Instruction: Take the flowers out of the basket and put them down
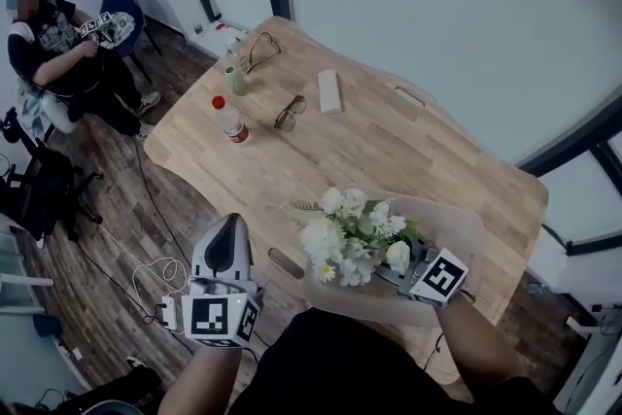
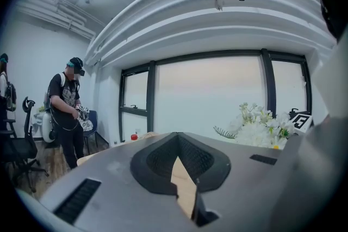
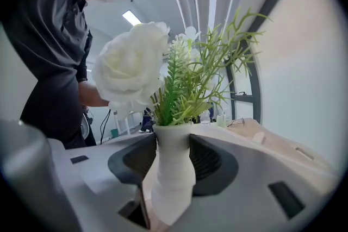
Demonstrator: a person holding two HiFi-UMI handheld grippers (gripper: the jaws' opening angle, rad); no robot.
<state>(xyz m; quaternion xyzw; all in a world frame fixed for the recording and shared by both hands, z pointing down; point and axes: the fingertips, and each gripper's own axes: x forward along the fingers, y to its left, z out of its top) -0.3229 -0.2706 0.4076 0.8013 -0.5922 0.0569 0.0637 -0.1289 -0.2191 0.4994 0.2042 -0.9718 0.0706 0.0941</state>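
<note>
The jaws of my right gripper (image 3: 173, 141) clamp the white-wrapped stem of the flowers (image 1: 355, 238), held over the near right of the table (image 1: 389, 141), while my left gripper (image 2: 178, 136), at the near left, has its jaws closed on nothing.

A red-capped bottle (image 1: 230, 121), glasses (image 1: 289, 113) and a white box (image 1: 329, 90) are resting on the table (image 1: 389, 151) while a person (image 1: 58, 44) is holding a marked device beside a blue chair (image 1: 128, 7).

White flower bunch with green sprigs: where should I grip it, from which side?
Grip the white wrapped stem below the white blooms, coming level from the side. It is narrow and upright, so the jaws close across it clear of petals, as the right gripper shows.
</note>
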